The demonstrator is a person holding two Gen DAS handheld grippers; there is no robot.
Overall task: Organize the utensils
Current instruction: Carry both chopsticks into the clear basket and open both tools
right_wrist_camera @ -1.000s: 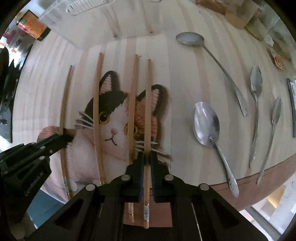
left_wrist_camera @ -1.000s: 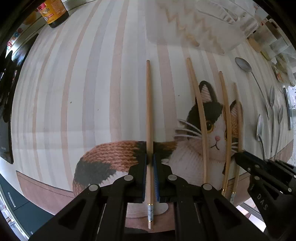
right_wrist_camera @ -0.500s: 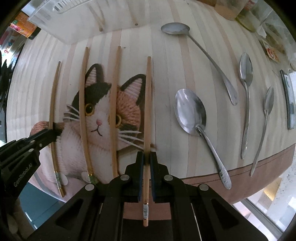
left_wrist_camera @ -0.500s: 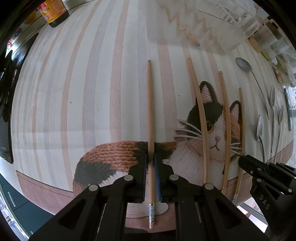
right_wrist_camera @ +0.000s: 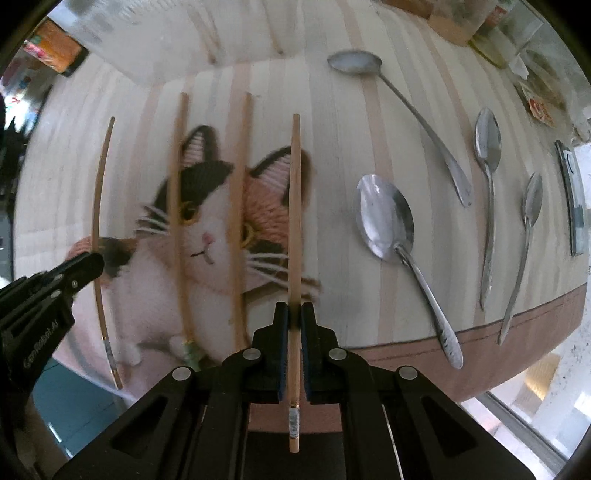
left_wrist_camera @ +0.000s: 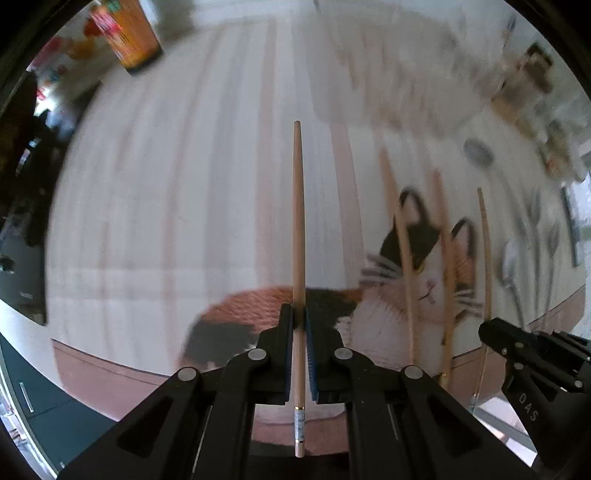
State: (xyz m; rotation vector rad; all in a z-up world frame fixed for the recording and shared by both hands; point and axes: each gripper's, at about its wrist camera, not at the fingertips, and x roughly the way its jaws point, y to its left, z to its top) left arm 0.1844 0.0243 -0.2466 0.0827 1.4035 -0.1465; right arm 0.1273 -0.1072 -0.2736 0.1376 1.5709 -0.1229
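My left gripper (left_wrist_camera: 299,317) is shut on a wooden chopstick (left_wrist_camera: 297,221) and holds it lifted above the striped cat placemat (left_wrist_camera: 184,206). My right gripper (right_wrist_camera: 291,314) is shut on another wooden chopstick (right_wrist_camera: 294,206), raised over the cat's face. Two chopsticks (right_wrist_camera: 177,221) lie on the mat between the grippers. The left gripper also shows in the right wrist view (right_wrist_camera: 74,269) with its chopstick (right_wrist_camera: 98,221). The right gripper shows at the right edge of the left wrist view (left_wrist_camera: 491,332).
Several metal spoons (right_wrist_camera: 388,221) lie on the mat to the right. A clear plastic organizer (right_wrist_camera: 177,33) stands at the back. An orange-labelled bottle (left_wrist_camera: 129,33) stands at the far left. The table's front edge (right_wrist_camera: 480,343) runs close below.
Both grippers have lifted their chopsticks off the mat and risen. The left wrist view is blurred from motion and now looks further across the table.
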